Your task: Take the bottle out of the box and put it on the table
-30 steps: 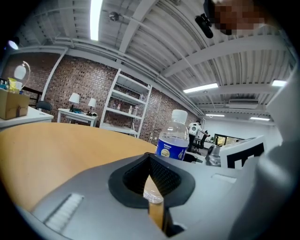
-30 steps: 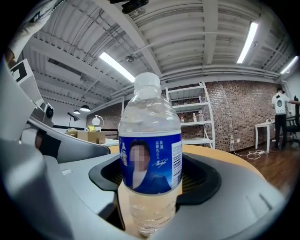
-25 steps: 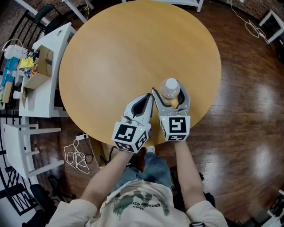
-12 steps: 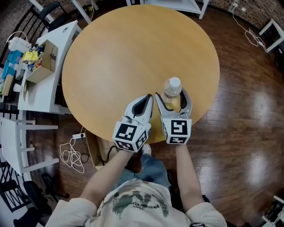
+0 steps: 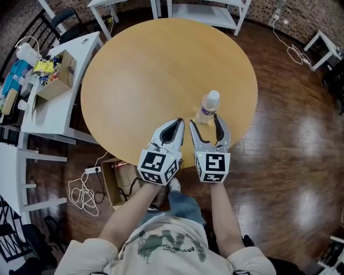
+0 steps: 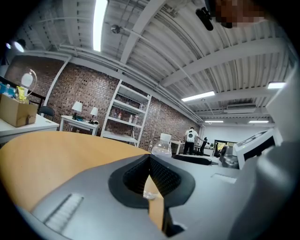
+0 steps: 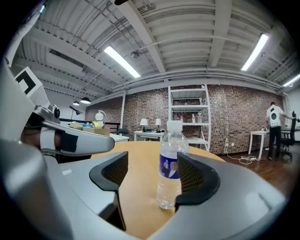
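A round wooden worktop (image 5: 156, 75) fills the middle. To its left stands a white side table (image 5: 51, 118) carrying an open cardboard box (image 5: 58, 85) with bright packets (image 5: 44, 66) in it. A second cardboard box (image 5: 114, 181) sits on the wooden floor (image 5: 290, 139) under the worktop's near edge; what it holds cannot be made out. Loose cables (image 5: 80, 190) lie just left of it. White shelving (image 5: 207, 12) stands at the far side.

The bottle (image 5: 207, 109), clear with a white cap and a dark label, stands upright on the worktop near its near right edge, with nothing close around it.

The right gripper (image 5: 205, 123) is open, its pads clear of the bottle, which stands at the mouth of the jaws. The left gripper (image 5: 178, 123), just to its left, is closed on nothing.

A second earlier the bottle stood deep between the right jaws. Both grippers have since drawn back toward the person, and the right jaws have just narrowed a little without touching the bottle. The bottle has kept its place.
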{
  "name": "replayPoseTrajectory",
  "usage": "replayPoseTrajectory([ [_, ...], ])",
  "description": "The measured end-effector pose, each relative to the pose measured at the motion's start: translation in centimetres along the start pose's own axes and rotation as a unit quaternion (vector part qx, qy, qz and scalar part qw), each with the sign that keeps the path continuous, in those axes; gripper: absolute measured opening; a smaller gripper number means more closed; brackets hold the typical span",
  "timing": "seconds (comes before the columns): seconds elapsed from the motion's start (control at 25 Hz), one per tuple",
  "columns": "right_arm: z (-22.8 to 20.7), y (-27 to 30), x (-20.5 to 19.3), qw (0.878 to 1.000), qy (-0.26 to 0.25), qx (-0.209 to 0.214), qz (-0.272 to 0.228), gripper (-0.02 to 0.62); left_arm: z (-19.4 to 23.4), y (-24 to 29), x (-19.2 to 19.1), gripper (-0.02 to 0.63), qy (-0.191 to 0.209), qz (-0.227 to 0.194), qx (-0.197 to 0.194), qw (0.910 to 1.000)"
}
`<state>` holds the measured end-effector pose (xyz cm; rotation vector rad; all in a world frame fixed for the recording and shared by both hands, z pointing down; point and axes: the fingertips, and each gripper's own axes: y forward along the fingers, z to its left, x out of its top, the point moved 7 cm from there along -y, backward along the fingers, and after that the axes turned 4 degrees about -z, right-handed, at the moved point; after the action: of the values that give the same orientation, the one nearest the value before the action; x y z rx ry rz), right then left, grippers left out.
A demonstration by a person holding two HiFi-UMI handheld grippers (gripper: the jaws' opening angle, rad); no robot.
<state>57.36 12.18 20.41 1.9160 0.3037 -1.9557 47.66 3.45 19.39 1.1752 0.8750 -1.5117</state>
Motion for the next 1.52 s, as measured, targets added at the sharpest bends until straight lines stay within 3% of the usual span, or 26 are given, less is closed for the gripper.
replayPoseTrajectory([
  [0.16, 3.1, -2.2, 2.1, 1.000, 0.004, 0.015, -0.017, 0.222, -0.1, -3.0, 1.1, -0.021, 0.003, -0.014, -0.002, 0.9999],
  [0.52, 13.3, -5.3, 7.5, 0.995, 0.000, 0.082, -0.060, 0.145, 3.5, -12.4, 4.9, -0.021, 0.009, -0.057, 0.045, 0.9973],
  [0.68, 18.0, -6.8, 8.8, 0.991, 0.004, 0.119, -0.065, 0.059, 5.0, -17.0, 6.0, -0.021, 0.012, -0.072, 0.071, 0.9948],
  [1.04, 28.8, -9.7, 9.2, 0.975, 0.004, 0.211, -0.068, 0.008, 7.7, -28.0, 7.6, -0.021, 0.023, -0.107, 0.141, 0.9839],
  [1.52, 38.7, -13.0, 9.8, 0.949, 0.005, 0.305, -0.081, 0.000, 9.5, -39.6, 7.9, -0.021, 0.050, -0.132, 0.232, 0.9622],
])
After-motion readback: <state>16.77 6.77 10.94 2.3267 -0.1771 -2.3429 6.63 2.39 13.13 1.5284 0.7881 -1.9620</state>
